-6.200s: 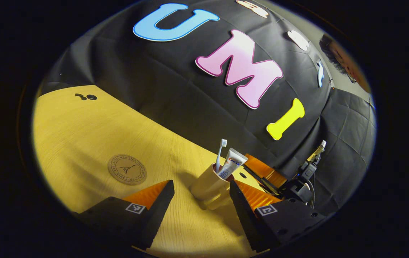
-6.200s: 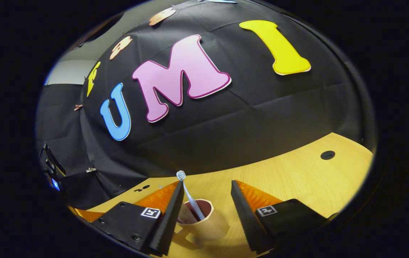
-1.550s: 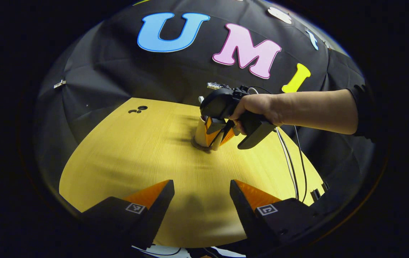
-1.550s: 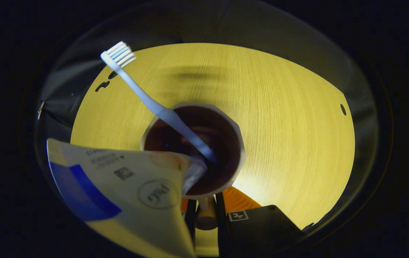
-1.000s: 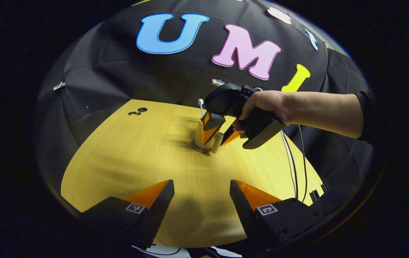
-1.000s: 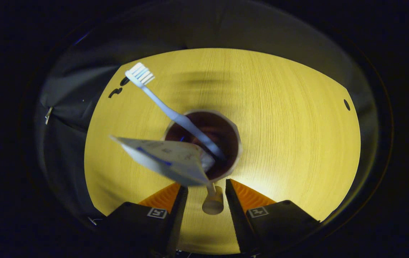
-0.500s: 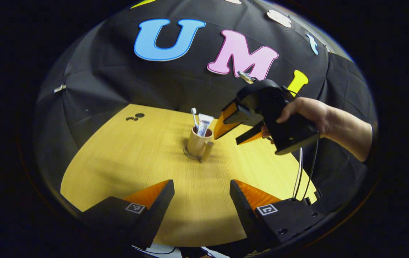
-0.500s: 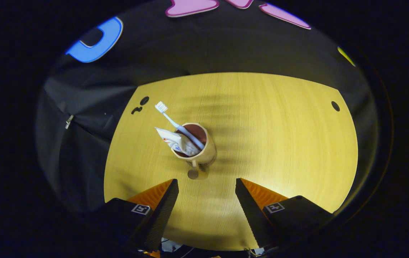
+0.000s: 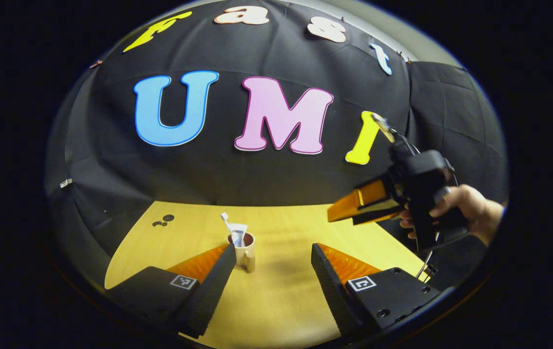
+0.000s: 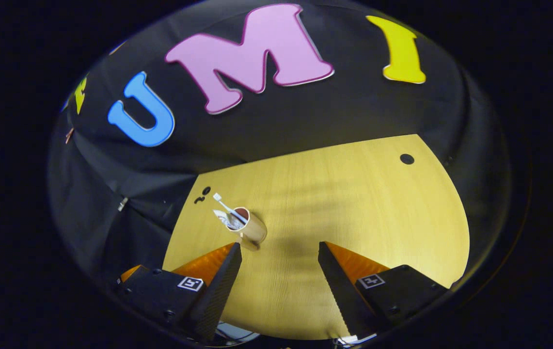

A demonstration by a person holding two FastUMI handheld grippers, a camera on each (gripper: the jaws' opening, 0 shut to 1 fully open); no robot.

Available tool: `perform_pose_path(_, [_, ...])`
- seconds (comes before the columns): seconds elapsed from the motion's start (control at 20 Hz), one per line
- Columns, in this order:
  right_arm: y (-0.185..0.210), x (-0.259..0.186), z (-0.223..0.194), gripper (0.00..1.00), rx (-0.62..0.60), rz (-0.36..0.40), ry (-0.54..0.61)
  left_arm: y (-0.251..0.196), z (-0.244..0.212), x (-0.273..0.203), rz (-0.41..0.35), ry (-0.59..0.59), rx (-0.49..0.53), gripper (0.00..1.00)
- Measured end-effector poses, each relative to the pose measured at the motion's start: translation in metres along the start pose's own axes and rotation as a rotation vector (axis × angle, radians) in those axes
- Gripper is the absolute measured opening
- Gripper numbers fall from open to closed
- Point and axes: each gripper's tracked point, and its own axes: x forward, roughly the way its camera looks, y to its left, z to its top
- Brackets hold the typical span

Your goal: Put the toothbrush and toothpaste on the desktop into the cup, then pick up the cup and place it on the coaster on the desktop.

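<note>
The toothbrush (image 10: 223,203) and toothpaste (image 10: 222,215) both stand in the cup (image 10: 251,229), heads up and leaning the same way, and the cup sits upright on the desk (image 10: 354,203). I cannot tell whether the coaster lies under the cup; its base is too small here, and in the left gripper view one finger hides its lower edge. So check that before anything else: look for a disc rim showing all round the foot.

Your left gripper (image 9: 272,248) is spread wide with nothing in it, low and just short of the cup. Your right gripper (image 10: 280,246) is also wide apart and empty, raised well above and to the side of the cup in your hand (image 9: 460,211).

The cup is pale with a dark inside and a handle on the side facing you. It looks top-heavy with the tall brush, so any nudge near its rim could tip it.
</note>
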Motion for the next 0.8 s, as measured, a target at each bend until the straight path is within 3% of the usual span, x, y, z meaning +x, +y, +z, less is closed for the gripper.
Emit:
perform_pose_path(0.2, [-0.043, -0.042, 0.041, 0.98, 0.024, -0.032, -0.221, -0.005, 0.031, 0.001, 0.045, -0.067, 0.043, 0.97])
perform_pose_path(0.35, [-0.074, -0.077, 0.059, 0.98, 0.021, -0.105, -0.349, 0.005, 0.052, -0.011, 0.089, -0.125, 0.075, 0.97])
perform_pose_path(0.4, [-0.077, -0.091, 0.061, 0.9, 0.022, -0.124, -0.392, 0.008, 0.056, -0.016, 0.095, -0.135, 0.089, 0.97])
perform_pose_path(0.45, [-0.08, -0.107, 0.062, 0.98, 0.014, -0.15, -0.448, 0.011, 0.058, -0.022, 0.097, -0.146, 0.096, 0.97])
perform_pose_path(0.7, [-0.07, -0.168, 0.024, 0.98, -0.125, -0.3, -0.564, 0.017, 0.043, -0.064, 0.069, -0.139, 0.029, 0.97])
perform_pose_path(0.8, [-0.051, -0.186, 0.006, 0.98, -0.136, -0.292, -0.602, 0.022, 0.038, -0.09, 0.062, -0.16, 0.003, 0.97])
